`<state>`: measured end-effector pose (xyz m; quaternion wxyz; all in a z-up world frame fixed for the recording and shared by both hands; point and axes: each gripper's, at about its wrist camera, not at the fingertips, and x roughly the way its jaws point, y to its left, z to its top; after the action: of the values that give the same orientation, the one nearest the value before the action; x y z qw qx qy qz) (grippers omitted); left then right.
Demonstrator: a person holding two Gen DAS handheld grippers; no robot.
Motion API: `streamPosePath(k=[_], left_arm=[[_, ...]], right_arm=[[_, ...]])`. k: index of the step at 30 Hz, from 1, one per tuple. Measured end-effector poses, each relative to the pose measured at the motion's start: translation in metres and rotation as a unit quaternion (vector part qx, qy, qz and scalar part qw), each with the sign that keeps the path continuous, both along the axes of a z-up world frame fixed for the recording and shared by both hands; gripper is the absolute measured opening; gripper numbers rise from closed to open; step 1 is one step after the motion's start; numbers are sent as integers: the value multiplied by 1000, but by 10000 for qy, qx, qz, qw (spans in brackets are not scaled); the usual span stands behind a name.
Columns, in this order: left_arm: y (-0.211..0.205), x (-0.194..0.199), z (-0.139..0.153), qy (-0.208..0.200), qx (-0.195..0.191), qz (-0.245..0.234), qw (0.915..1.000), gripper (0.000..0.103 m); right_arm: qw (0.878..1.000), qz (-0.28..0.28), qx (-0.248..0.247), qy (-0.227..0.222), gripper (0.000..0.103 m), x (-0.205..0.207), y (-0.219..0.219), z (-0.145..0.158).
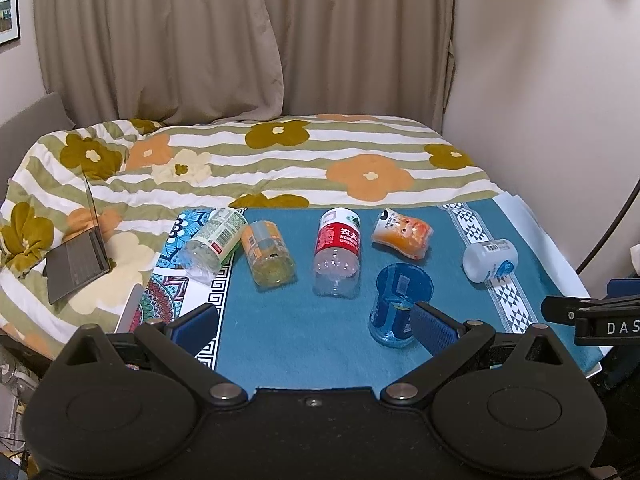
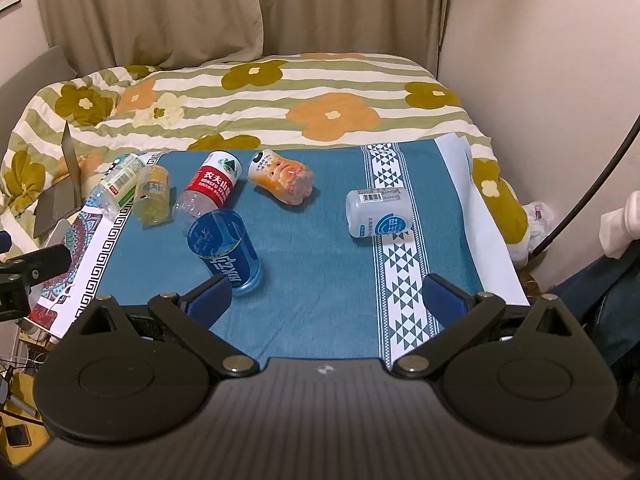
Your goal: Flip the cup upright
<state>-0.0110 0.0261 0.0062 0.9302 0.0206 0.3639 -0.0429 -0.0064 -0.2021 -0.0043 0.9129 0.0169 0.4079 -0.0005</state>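
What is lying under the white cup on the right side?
The white cup lies on its side across the white patterned stripe of the blue cloth. The part beneath it is hidden.

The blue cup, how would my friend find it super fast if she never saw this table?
Start at the teal cloth covering the table in front of the flowery bed. Cut-off bottle cups lie in a row along its far side; the blue cup sits closer to you than that row, just ahead of the tongs. It is the only see-through blue one, and it looks upright while the others lie on their sides.
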Motion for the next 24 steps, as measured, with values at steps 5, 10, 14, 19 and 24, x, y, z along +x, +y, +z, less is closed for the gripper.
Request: streamPosePath(k=[5, 10, 14, 19, 24], left_arm=[[1, 1, -1, -14, 57, 19, 10000, 103], [0, 3, -1, -18, 95, 48, 9999, 103], [0, 4, -1, -24, 117, 73, 9999, 103], [0, 4, -1, -26, 136, 88, 9999, 103], [0, 4, -1, -26, 155, 105, 9998, 103]], right_arm=[[10000, -2, 0, 10, 103, 1, -1, -1], [10000, 0, -4, 7, 103, 1, 0, -1], [10000, -3, -3, 10, 103, 2, 0, -1], [10000, -4, 1, 10, 103, 2, 0, -1], [10000, 6, 3, 31, 103, 3, -1, -1]])
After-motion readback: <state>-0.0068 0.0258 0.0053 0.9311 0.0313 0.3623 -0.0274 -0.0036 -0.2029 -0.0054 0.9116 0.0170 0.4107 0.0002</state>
